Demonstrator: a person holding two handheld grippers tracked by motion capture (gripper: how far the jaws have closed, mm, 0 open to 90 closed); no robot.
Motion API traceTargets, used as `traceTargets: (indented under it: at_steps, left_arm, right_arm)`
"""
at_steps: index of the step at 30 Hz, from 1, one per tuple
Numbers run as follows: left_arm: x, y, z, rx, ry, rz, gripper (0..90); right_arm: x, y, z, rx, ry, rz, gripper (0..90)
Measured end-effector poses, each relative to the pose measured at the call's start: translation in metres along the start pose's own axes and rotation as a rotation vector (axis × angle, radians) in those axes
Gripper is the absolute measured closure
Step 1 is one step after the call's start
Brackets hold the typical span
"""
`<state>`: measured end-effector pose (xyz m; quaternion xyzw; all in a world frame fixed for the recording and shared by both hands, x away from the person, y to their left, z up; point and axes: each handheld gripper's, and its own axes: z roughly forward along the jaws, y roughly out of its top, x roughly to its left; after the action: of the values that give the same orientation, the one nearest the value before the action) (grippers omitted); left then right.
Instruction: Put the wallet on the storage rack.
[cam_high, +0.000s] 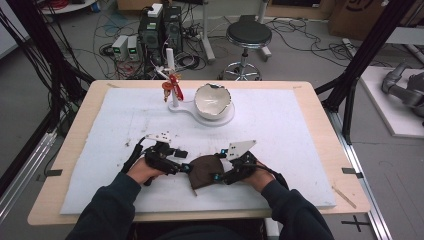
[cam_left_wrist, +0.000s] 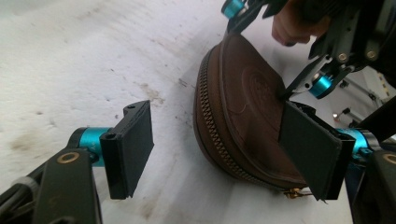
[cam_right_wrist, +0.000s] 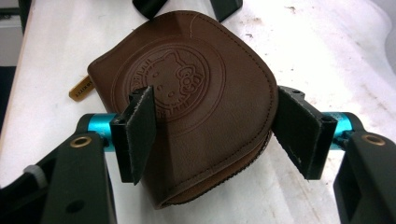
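Observation:
A brown leather pouch (cam_high: 204, 171) with an embossed cat face (cam_right_wrist: 187, 93) stands tilted on its edge on the white mat, at the front middle. In the left gripper view its zipper side (cam_left_wrist: 210, 116) faces the camera. My right gripper (cam_high: 216, 175) (cam_right_wrist: 215, 112) grips it from the right: one pad (cam_right_wrist: 140, 135) lies on the embossed face and the other (cam_right_wrist: 299, 135) on its rounded edge. My left gripper (cam_high: 186, 167) (cam_left_wrist: 215, 126) is open beside it. Its right pad (cam_left_wrist: 310, 154) sits in front of the leather, and its left pad (cam_left_wrist: 130, 149) stands well clear.
A gold zip pull (cam_right_wrist: 80, 88) sticks out at the pouch's end. A white bowl (cam_high: 213, 101) with a broken rim rests on a white base (cam_high: 222, 120) at the back, next to a post bearing a red piece (cam_high: 173, 87). A white mat (cam_high: 290, 150) covers the wooden table (cam_high: 320, 115).

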<state>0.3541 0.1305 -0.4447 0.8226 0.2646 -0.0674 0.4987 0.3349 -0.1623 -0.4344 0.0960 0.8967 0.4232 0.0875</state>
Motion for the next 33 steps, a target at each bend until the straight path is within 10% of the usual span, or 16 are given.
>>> traceTargets:
  at_steps: [8,12,23,33]
  left_arm:
    - [-0.002,0.003,0.013,0.02,-0.003,-0.001,26.7]
    - [-0.004,0.005,0.011,0.02,-0.01,0.047,41.8]
    - [-0.008,0.009,0.003,-0.041,0.007,0.187,55.2]
    - [-0.01,0.012,-0.002,-0.107,0.027,0.235,63.5]
  right_arm:
    - [0.002,0.002,-0.003,0.002,-0.095,-0.062,33.6]
    - [0.0,0.002,-0.004,-0.003,-0.116,-0.063,33.8]
    - [-0.022,-0.008,-0.002,-0.077,0.029,0.172,29.7]
    - [-0.042,-0.012,0.006,-0.113,0.092,0.338,26.1]
